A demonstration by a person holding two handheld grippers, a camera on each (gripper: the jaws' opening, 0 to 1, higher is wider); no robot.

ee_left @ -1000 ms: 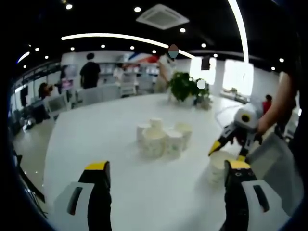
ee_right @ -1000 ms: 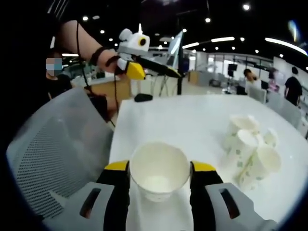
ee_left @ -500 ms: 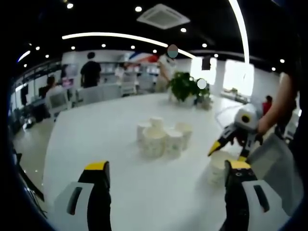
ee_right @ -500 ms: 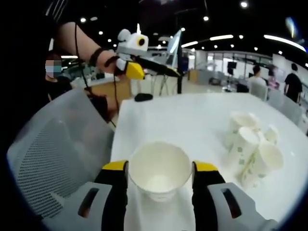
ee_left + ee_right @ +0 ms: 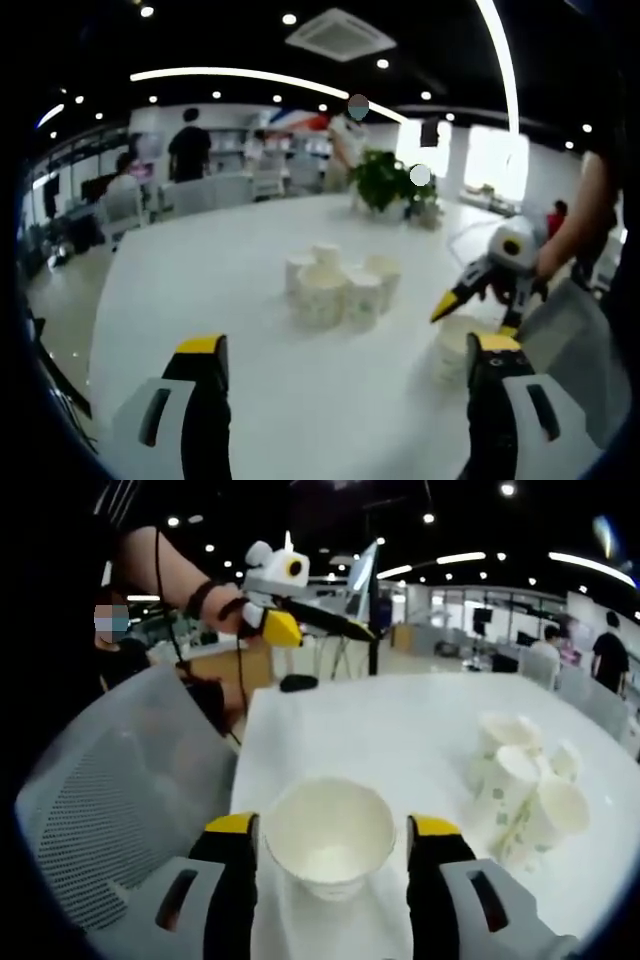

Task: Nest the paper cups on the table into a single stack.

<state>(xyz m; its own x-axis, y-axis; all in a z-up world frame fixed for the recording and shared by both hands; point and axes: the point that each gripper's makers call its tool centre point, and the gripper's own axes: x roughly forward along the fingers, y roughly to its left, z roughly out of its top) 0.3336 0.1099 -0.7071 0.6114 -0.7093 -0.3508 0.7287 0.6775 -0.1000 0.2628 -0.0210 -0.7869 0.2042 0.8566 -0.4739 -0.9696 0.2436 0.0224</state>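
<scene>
The right gripper (image 5: 330, 835) has just let go of the paper cup (image 5: 328, 845); jaws wide, cup standing free; the left gripper (image 5: 345, 350) waits open.

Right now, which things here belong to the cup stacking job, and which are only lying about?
Job: single paper cup between the right gripper jaws; cluster of paper cups; left gripper.
Lying about: potted plant; mesh chair; dark object on the table.

Your left gripper (image 5: 345, 350) has grey jaws with black inner faces, yellow-capped tips and a dark slot in each. Your right gripper (image 5: 333, 830) looks the same. A dark band circles your wrist (image 5: 203, 595), with a thin cable hanging below.
</scene>
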